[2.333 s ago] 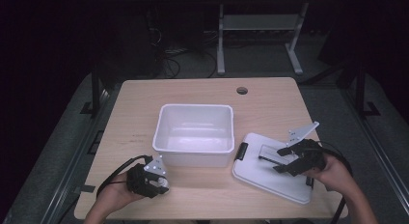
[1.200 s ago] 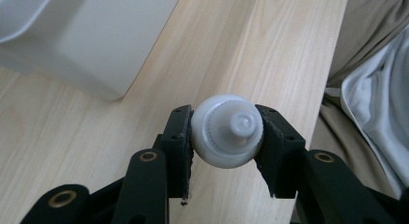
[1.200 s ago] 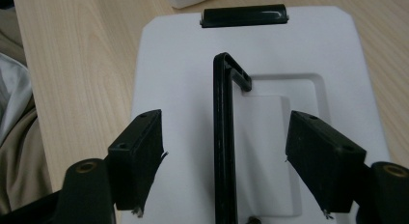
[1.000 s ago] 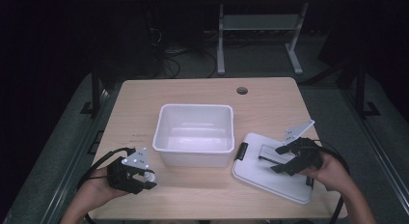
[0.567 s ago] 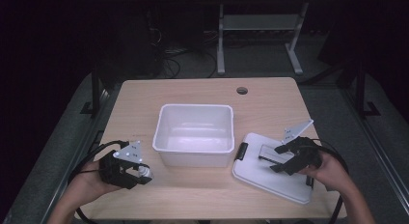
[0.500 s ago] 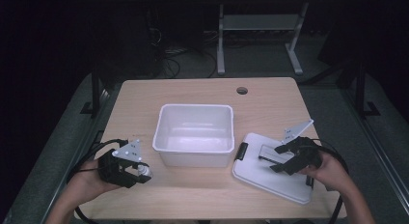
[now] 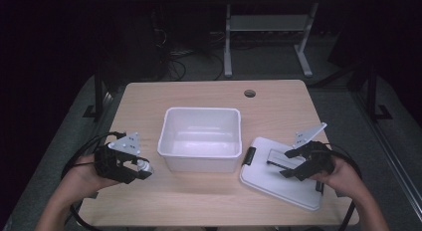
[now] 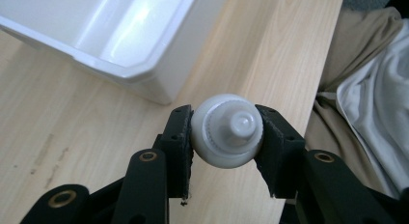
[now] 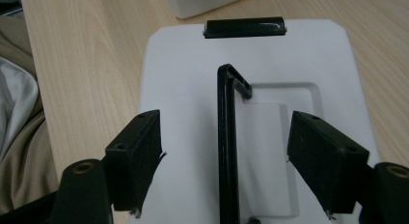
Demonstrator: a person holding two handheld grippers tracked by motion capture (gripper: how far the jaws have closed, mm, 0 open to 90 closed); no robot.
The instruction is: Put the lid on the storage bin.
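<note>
Leftward and up went the left tongs [image 7: 142, 169] since the earlier frames, sliding out toward the desk's [image 7: 199, 94] left edge and away from the near left corner of the white tub [image 7: 200, 139], carrying their catch along. Those tongs were clamped on a small white bottle [image 8: 226, 130], cap end facing the camera in the left gripper view, one black pad pressed on each side of its round body. It hung clear above the wood, just short of the tub's corner and close to the desk's near edge, with the person's clothing showing past that edge.

Over on the right, no change: the right tongs [image 7: 287, 164] hovered low over the flat white lid [image 7: 271, 178], which lay on the desk just to the right of the tub. Their jaws stood wide, nothing between the pads, with the lid's thin black handle [image 9: 226, 137] standing upright in the gap and touching neither side. A black clip [image 9: 245, 27] sat at the lid's far edge in that view.

Farther back, the tub sat in mid-desk, nothing in it, and a round cable hole [image 7: 250, 93] marked the far side.
</note>
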